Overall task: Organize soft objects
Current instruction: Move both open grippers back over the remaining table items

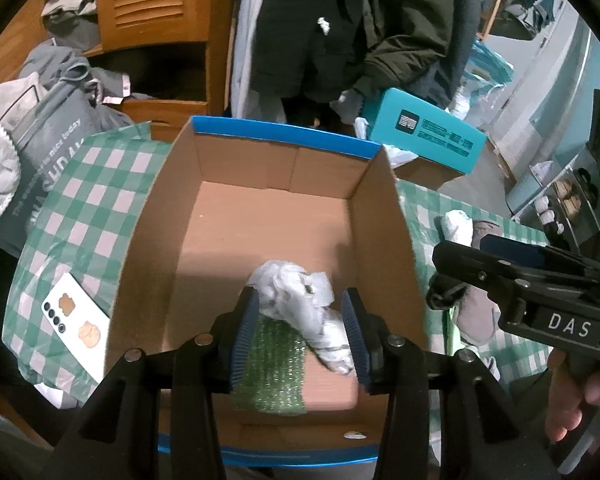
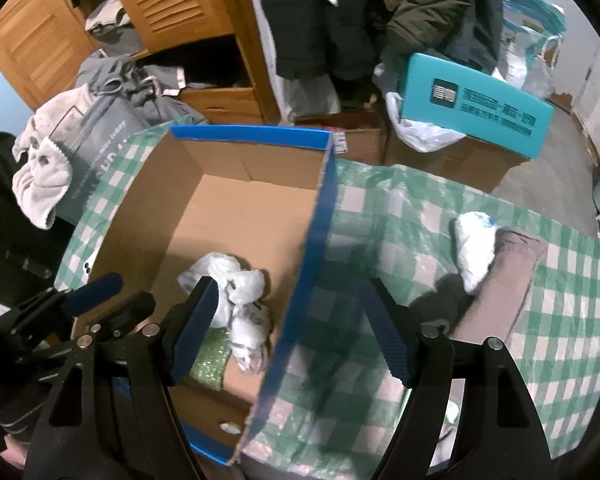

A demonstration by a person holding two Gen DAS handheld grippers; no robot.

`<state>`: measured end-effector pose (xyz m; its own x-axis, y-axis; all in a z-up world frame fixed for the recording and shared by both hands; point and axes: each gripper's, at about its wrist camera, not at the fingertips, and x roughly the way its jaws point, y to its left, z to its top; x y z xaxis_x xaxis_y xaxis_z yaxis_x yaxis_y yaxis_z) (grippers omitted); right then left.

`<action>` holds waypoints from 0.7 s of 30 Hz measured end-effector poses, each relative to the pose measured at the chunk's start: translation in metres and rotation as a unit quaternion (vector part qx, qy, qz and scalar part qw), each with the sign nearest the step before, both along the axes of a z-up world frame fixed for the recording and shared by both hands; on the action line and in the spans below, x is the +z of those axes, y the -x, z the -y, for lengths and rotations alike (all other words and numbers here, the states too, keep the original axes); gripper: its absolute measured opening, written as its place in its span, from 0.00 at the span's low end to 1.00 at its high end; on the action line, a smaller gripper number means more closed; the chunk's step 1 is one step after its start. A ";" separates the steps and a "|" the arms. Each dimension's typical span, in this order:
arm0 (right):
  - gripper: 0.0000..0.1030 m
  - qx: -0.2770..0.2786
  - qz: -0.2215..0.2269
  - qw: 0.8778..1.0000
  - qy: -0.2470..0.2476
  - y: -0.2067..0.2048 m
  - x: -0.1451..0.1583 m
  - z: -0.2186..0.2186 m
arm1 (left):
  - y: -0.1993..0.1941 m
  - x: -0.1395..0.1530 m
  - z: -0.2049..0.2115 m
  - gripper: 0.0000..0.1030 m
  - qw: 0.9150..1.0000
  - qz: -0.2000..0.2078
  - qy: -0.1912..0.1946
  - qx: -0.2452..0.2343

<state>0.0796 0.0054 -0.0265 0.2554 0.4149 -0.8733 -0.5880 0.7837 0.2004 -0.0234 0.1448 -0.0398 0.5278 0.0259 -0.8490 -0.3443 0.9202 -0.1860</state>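
Observation:
An open cardboard box (image 1: 284,132) with a blue rim stands on the green checked cloth (image 2: 500,360). On its floor lie a crumpled white plastic bag (image 1: 296,292) and a green bubble-wrap piece (image 1: 270,364). My left gripper (image 1: 300,334) hovers over them, open, with the bag below and between its fingers and not pinched. My right gripper (image 2: 292,332) is open and empty, its fingers straddling the box's right wall (image 2: 320,216). To the right on the cloth lie another white bag (image 2: 474,244), a mauve soft cloth (image 2: 504,280) and a dark soft item (image 2: 440,300).
A phone in a white case (image 1: 76,320) lies left of the box. A grey bag with clothes (image 1: 52,140) and a wooden cabinet (image 1: 156,0) stand behind at the left. A teal carton (image 1: 424,136) sits on boxes at the back right. A person in a dark jacket (image 1: 340,20) stands beyond the table.

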 end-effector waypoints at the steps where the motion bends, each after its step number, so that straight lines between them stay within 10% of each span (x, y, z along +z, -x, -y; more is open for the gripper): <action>1: 0.74 -0.003 0.000 1.000 0.000 -0.001 0.000 0.004 | -0.001 0.000 0.002 0.43 1.000 0.001 0.000 -0.002; 21: 0.76 -0.094 -0.010 0.995 0.021 -0.025 -0.017 0.107 | -0.035 0.009 0.069 0.48 0.998 0.000 -0.005 -0.068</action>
